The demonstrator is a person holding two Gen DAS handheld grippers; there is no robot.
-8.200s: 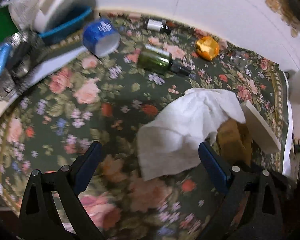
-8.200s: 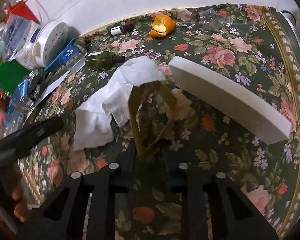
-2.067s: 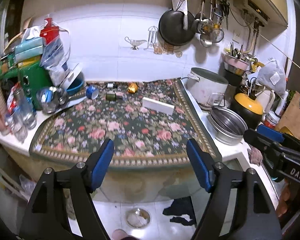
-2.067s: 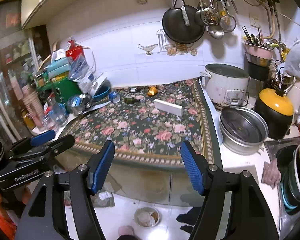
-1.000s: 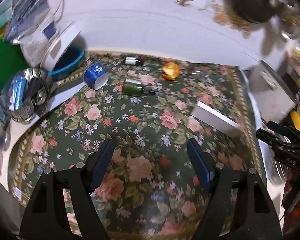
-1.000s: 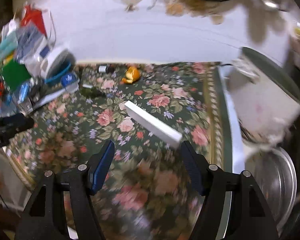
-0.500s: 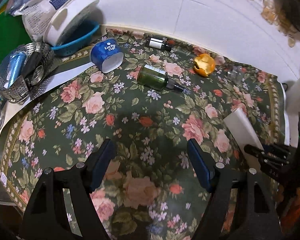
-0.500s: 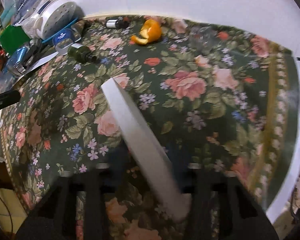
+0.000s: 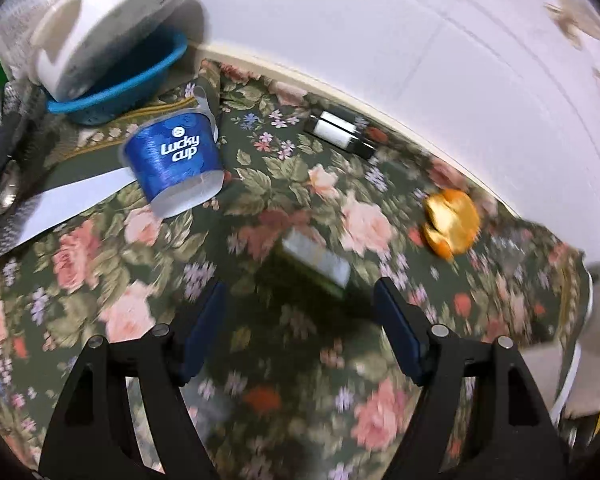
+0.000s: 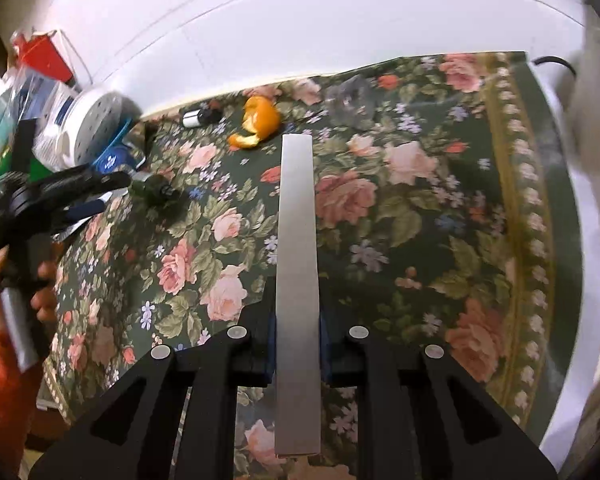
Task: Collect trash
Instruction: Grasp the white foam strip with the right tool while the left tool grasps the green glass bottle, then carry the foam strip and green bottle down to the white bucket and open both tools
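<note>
Floral cloth covers the counter. Right gripper is clamped on a white slab running lengthwise away from it. Left gripper, spread wide, is nearer the green bottle, which lies crosswise just ahead of it, the orange peel beyond.

Dim warm indoor light, heavy fisheye bending and dark corners, motion blur in both views

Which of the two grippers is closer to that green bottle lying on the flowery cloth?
Left. The left gripper hovers open right before the green bottle; the right gripper, clamping the white strip, sits farther off.
</note>
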